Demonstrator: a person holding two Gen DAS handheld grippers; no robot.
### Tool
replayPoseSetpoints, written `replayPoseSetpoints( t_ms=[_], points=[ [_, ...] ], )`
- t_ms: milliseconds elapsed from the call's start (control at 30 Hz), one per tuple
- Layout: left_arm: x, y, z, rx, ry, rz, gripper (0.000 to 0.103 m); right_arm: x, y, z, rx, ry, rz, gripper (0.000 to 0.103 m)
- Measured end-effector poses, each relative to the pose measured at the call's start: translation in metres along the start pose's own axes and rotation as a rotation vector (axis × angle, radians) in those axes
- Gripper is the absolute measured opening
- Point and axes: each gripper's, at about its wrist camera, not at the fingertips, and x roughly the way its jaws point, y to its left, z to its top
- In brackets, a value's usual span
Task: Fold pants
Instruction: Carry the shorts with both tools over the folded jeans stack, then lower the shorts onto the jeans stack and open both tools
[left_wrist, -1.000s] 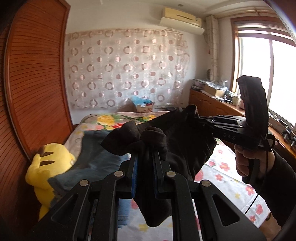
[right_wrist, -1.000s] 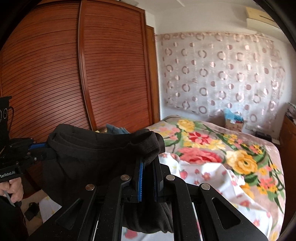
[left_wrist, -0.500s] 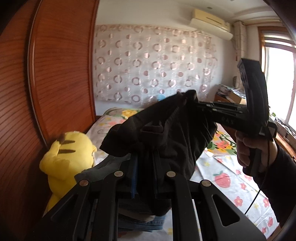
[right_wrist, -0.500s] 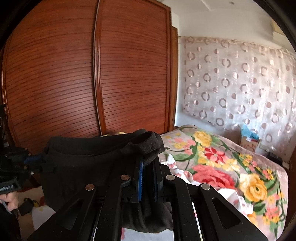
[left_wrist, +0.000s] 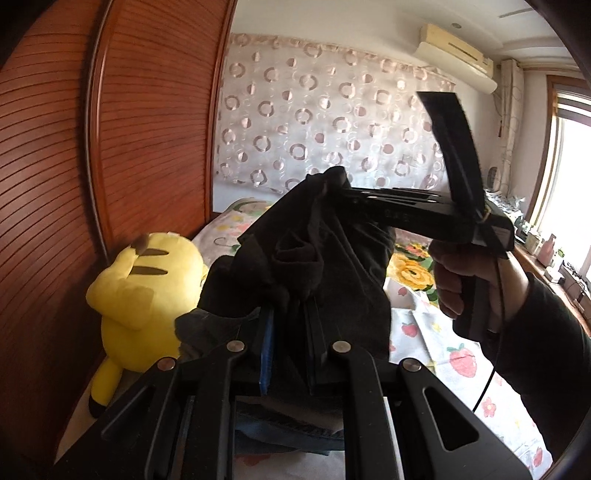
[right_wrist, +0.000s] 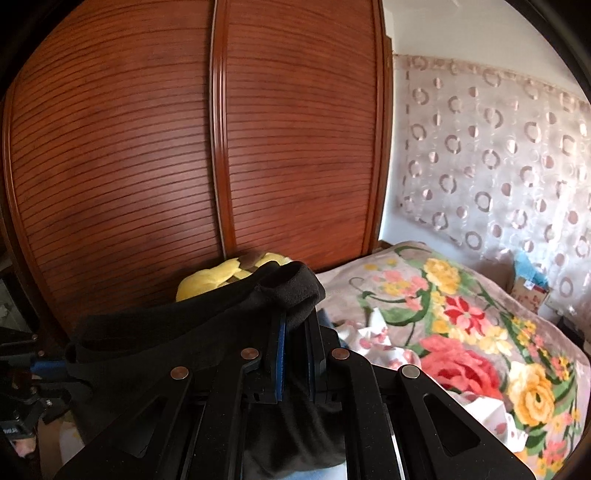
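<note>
Pinching black pants (left_wrist: 325, 258), both hand-held grippers, fabric hiding fingertips, lower folds cut off

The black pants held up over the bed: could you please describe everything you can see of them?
The black pants look like soft, fleecy fabric, bunched and creased rather than flat. They hang in the air above the bed, stretched between the left gripper and the right gripper, whose jaws are each clamped on a thick rolled edge. The slack droops below both. A yellow plush toy sits behind.
</note>
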Motion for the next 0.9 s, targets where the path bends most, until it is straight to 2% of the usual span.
replayPoseSetpoints(
  t_ms=[167, 300, 367, 400, 500, 633, 767, 900],
  points=[
    [0.012, 0.007, -0.007, -0.017, 0.048, 0.03, 0.015, 0.022, -0.005, 0.003, -0.009, 0.039, 0.014, 0.009],
    [0.01, 0.012, -0.008, -0.047, 0.069, 0.009, 0.02, 0.023, -0.009, 0.012, -0.007, 0.056, -0.004, 0.03],
    [0.004, 0.012, -0.007, -0.053, 0.058, 0.004, 0.025, 0.014, -0.009, 0.017, 0.001, 0.04, 0.0, 0.033],
    [0.001, 0.012, -0.006, -0.051, 0.05, 0.01, 0.03, 0.008, -0.01, 0.019, 0.002, 0.03, -0.007, 0.034],
    [-0.009, 0.007, 0.0, -0.031, 0.013, 0.009, 0.046, -0.014, -0.009, 0.02, 0.005, -0.003, -0.013, 0.035],
    [-0.007, -0.002, 0.006, -0.002, 0.002, -0.003, 0.049, -0.04, -0.008, 0.007, 0.003, -0.037, 0.029, 0.035],
    [0.011, -0.008, 0.002, 0.025, 0.048, 0.011, 0.049, -0.053, -0.008, -0.012, 0.006, -0.006, 0.037, 0.035],
    [0.026, -0.007, -0.008, 0.041, 0.089, 0.052, 0.049, -0.048, -0.011, -0.024, 0.003, 0.03, 0.037, 0.035]
  ],
)
